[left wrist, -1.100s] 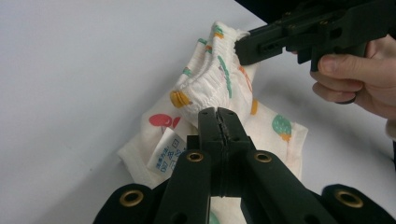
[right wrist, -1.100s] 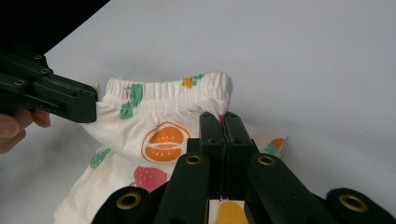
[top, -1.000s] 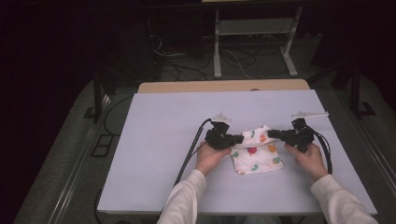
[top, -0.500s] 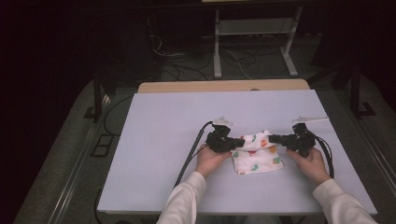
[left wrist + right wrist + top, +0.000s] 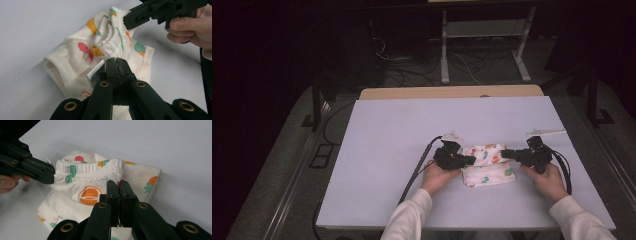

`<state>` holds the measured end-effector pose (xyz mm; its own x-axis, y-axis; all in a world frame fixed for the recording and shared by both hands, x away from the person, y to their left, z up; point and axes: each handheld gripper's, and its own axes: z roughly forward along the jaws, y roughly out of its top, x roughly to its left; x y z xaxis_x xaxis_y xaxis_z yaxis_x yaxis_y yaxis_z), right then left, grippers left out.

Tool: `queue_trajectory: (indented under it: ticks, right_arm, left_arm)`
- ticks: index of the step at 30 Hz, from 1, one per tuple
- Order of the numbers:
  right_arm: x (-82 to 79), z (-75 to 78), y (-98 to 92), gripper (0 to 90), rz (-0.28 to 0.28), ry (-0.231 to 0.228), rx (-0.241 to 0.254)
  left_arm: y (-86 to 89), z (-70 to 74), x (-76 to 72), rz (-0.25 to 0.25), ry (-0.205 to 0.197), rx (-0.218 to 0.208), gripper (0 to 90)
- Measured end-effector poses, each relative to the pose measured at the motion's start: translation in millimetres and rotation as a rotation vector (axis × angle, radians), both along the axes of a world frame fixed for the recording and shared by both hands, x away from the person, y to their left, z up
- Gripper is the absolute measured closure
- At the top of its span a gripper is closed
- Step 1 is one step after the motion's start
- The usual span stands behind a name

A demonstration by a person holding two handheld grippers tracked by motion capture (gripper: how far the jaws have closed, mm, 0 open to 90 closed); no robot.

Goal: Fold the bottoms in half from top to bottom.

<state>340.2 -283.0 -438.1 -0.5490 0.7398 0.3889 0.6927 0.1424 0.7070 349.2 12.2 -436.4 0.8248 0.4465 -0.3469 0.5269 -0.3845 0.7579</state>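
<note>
Shorts (image 5: 488,165) waistband apparently pinched by left gripper (image 5: 468,160) and right gripper (image 5: 504,153).

Soft printed cotton shorts (image 5: 82,60), matt black plastic jaws, smooth matt table (image 5: 392,140)

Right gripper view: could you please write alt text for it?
A hand-held gripper, its black jaws shut, pinches the elastic waistband of small white shorts printed with fruit. A second hand-held gripper holds the waistband's other end above a pale table.
</note>
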Motion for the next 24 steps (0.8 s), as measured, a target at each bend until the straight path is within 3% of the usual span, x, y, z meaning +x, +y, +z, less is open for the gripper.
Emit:
queue_trajectory:
  ticks: [3,7,15,18,24]
  right_arm:
    - [-5.9,-0.7,-2.8,78.8,0.003,0.018,0.016]
    - [-12.1,3.2,-7.9,67.0,0.04,0.006,0.017]
    - [-13.2,14.0,-5.9,64.7,0.065,-0.011,0.064]
    - [-9.3,20.7,-0.1,68.3,0.07,-0.018,0.069]
    - [2.6,34.5,17.4,86.8,0.092,-0.02,0.039]
  left_arm:
    - [-0.3,-1.9,-1.5,-0.017,0.001,-0.001,89.3]
    - [-1.0,-2.7,-3.4,-0.042,-0.012,0.013,89.3]
    - [-2.2,-3.0,-6.3,-0.073,-0.029,0.03,89.3]
    - [-1.9,-3.8,-6.9,-0.076,-0.029,0.032,89.3]
    - [-2.1,-4.5,-7.3,-0.082,-0.033,0.039,89.3]
